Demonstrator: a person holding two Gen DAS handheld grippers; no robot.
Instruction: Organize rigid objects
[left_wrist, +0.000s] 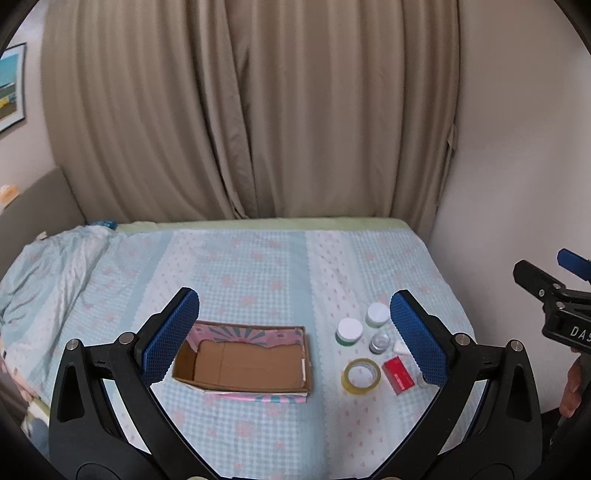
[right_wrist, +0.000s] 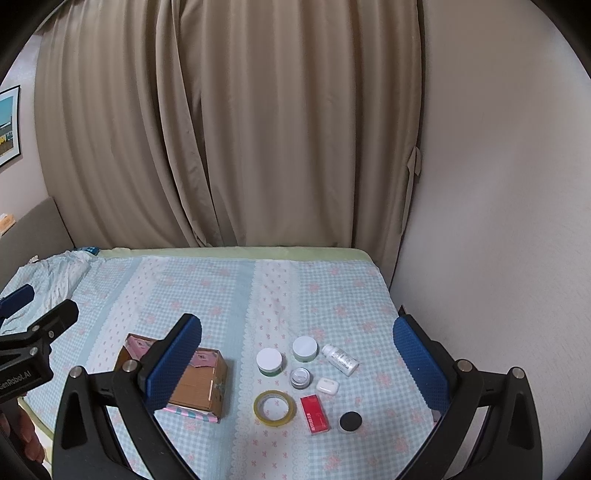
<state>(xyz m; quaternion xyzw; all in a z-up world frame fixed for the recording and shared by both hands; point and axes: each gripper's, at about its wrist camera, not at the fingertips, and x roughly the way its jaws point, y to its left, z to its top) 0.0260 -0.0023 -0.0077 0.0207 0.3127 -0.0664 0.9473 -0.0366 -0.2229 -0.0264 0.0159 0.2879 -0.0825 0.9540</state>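
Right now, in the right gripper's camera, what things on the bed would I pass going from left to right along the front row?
Cardboard box → tape roll → red box → black-lidded jar. Both grippers are open and hold nothing.

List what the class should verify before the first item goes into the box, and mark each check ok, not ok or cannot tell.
1. Box open and empty: ok.
2. Left gripper open: ok.
3. Right gripper open: ok.
4. Items apart enough to grasp singly, for example tape and red pack: ok.
5. White bottle lying down, may roll: not ok.
6. Jar lids screwed tight: cannot tell.
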